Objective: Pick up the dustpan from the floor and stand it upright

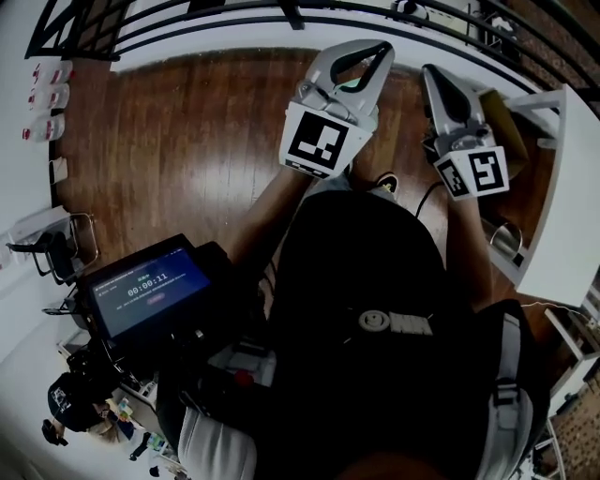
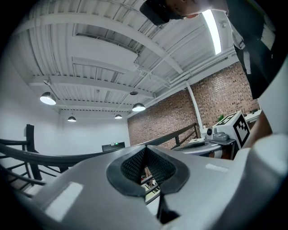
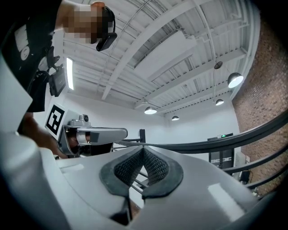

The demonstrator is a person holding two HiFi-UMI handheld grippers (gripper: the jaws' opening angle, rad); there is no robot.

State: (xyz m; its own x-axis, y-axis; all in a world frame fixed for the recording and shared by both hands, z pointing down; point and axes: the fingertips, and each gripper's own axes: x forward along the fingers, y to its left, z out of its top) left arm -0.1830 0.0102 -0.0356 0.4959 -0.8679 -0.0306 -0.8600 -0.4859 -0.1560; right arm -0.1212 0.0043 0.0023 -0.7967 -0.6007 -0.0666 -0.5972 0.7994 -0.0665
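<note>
No dustpan shows in any view. My left gripper point(image 1: 373, 54) is held out level over the wooden floor point(image 1: 187, 141), its marker cube facing the head camera. In the left gripper view its jaws point(image 2: 145, 152) are shut, the dark pads meeting at the tips with nothing between them. My right gripper point(image 1: 437, 80) is held beside it to the right. Its jaws point(image 3: 143, 150) are also shut and empty. Each gripper shows in the other's view: the right gripper point(image 2: 225, 132) and the left gripper point(image 3: 87, 132).
A black railing point(image 1: 234, 23) runs along the far edge of the floor. A white table point(image 1: 562, 206) stands at the right, a screen with a timer point(image 1: 150, 291) at the lower left, a chair point(image 1: 56, 248) at the left. A brick wall point(image 2: 180, 117) lies beyond.
</note>
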